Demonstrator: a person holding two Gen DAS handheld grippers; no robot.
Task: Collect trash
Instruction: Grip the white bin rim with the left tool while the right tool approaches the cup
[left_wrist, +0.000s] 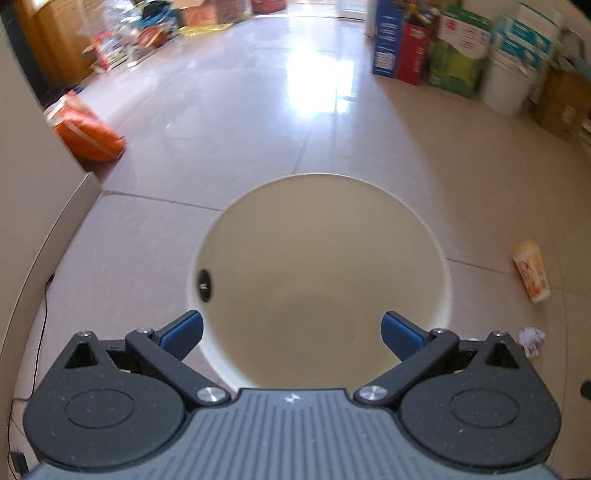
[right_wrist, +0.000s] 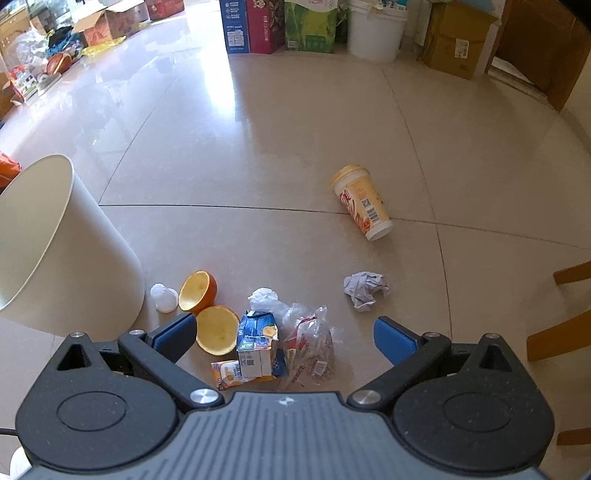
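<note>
A cream waste bin stands on the tiled floor, and my left gripper hangs open right above its mouth; the inside looks bare. In the right wrist view the same bin is at the left. My right gripper is open above a heap of trash: a blue drink carton, a clear plastic wrapper, two orange peel halves, a small white lid. A crumpled paper ball and a fallen yellow cup lie farther right.
Cardboard boxes and a white bucket line the far wall. An orange bag lies by the left wall. Wooden chair legs stand at the right. A black cable runs along the left skirting.
</note>
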